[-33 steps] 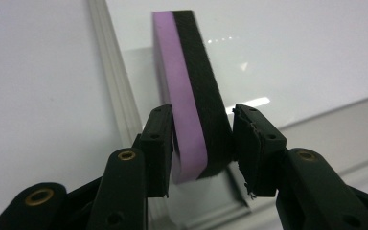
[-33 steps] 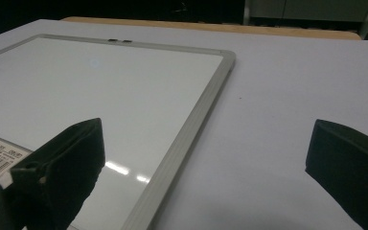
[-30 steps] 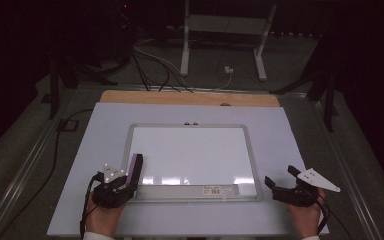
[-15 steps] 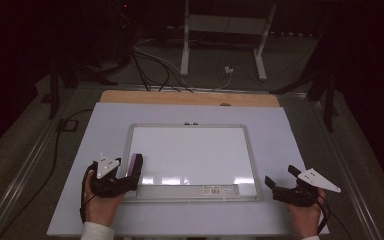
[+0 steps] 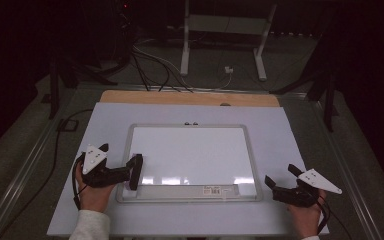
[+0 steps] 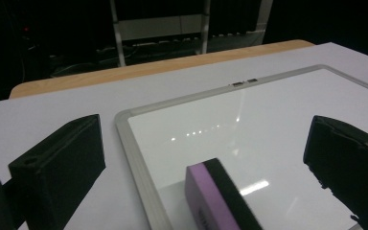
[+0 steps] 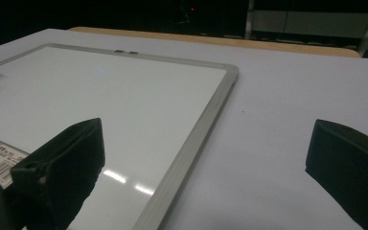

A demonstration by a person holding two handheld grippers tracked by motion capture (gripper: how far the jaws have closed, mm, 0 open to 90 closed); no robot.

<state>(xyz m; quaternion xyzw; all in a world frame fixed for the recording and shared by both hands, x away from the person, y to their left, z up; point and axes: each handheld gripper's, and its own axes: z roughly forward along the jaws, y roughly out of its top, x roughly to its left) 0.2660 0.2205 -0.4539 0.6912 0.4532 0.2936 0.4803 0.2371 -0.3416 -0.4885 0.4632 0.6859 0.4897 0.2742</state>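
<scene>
Resting on the near left corner of the whiteboard (image 5: 190, 155), one eraser (image 6: 220, 199) with a purple body and a black felt face lies between the jaws of the left gripper (image 5: 132, 172), but the jaws do not press on it. They have just been opening and now stand wide, one jaw over the paper outside the frame and the other over the white surface, with a clear gap on each side of the eraser in the left gripper view. So the eraser seems to be released on the board.

The eraser lies straight ahead of the left gripper, very close under it, and its long axis runs about along the direction the gripper points, away from the person and slightly across the board. The left gripper is much nearer to it; the right gripper (image 5: 280, 187) is well apart, beside the near right corner of the whiteboard, over the white table cover (image 5: 290, 125). Its jaws are also spread wide and hold nothing.

Counting: one whiteboard, one eraser, two grippers, one in each hand. I see no marker and no writing on the board. If the eraser must be taken again, I judge the left gripper only needs to close where it is.
</scene>
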